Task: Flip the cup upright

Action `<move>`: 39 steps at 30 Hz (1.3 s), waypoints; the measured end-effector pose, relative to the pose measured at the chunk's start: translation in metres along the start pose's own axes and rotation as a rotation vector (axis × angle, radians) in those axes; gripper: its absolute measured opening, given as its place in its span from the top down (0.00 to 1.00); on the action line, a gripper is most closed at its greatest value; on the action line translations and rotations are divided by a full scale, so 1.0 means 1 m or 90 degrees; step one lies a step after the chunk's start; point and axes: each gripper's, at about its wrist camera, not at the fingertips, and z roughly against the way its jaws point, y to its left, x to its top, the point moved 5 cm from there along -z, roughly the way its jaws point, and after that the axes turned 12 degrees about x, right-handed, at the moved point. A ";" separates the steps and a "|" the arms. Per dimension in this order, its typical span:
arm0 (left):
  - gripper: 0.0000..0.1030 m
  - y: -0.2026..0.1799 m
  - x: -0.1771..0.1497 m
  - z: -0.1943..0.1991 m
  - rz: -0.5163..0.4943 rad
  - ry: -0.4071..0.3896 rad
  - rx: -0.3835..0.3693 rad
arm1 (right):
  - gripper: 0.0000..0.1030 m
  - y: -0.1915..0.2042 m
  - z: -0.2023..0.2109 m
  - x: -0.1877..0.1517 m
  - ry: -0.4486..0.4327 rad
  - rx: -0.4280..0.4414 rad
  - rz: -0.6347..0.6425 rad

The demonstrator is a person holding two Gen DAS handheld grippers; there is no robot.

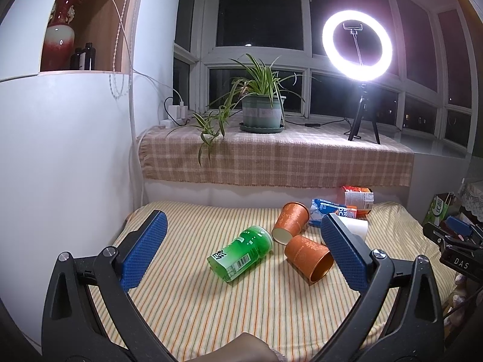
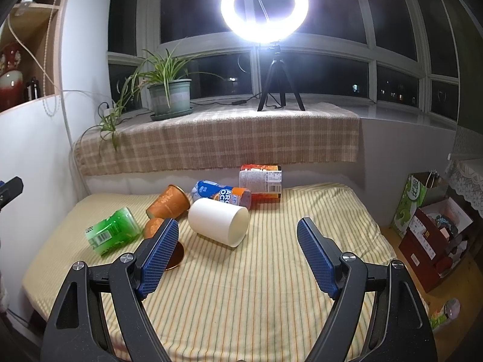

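Observation:
Several cups lie on their sides on a striped cloth [image 1: 211, 307]. In the left wrist view a green cup [image 1: 241, 252] lies in the middle, with two orange cups [image 1: 291, 221] [image 1: 308, 258] to its right. My left gripper [image 1: 244, 241] is open and empty, above and short of them. In the right wrist view a white cup [image 2: 219, 221] lies on its side, mouth to the right, just beyond my open, empty right gripper [image 2: 238, 238]. The green cup [image 2: 113, 235] and an orange cup [image 2: 169, 202] lie to the left. The near orange cup [image 2: 154, 226] is partly hidden by my left finger.
A blue-orange cup [image 2: 222, 194] and a red-white cup [image 2: 261, 181] lie at the back of the cloth. Behind is a sill with a checked cloth [image 2: 217, 138], a potted plant [image 2: 170, 96] and a ring light on a tripod [image 2: 265, 6]. Boxes [image 2: 431, 241] stand on the floor at right.

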 end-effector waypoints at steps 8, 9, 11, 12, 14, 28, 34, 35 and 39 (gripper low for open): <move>0.00 -0.010 -0.008 0.003 -0.005 0.005 0.001 | 0.22 0.000 -0.003 -0.002 0.007 0.001 -0.001; 0.00 -0.012 -0.013 0.002 -0.006 0.007 0.001 | 0.22 -0.001 -0.004 -0.002 0.007 0.001 -0.002; 0.00 -0.014 -0.016 0.000 -0.006 0.010 0.000 | 0.22 -0.002 -0.004 -0.003 0.008 0.001 -0.004; 0.00 -0.014 -0.017 0.000 -0.006 0.011 0.000 | 0.22 -0.002 -0.004 -0.003 0.008 0.000 -0.005; 0.00 -0.013 -0.017 -0.002 -0.007 0.014 0.000 | 0.22 -0.003 -0.005 -0.004 0.009 -0.001 -0.005; 0.00 -0.006 -0.026 -0.046 -0.067 0.100 -0.036 | 0.22 -0.007 -0.010 -0.009 0.022 -0.009 -0.016; 0.00 -0.008 -0.035 -0.084 -0.117 0.167 -0.087 | 0.22 -0.010 -0.012 -0.015 0.030 -0.012 -0.021; 0.00 -0.010 -0.035 -0.091 -0.130 0.175 -0.096 | 0.22 -0.010 -0.013 -0.015 0.032 -0.012 -0.022; 0.00 -0.022 -0.033 -0.114 -0.185 0.210 -0.137 | 0.22 -0.012 -0.013 -0.017 0.034 -0.012 -0.028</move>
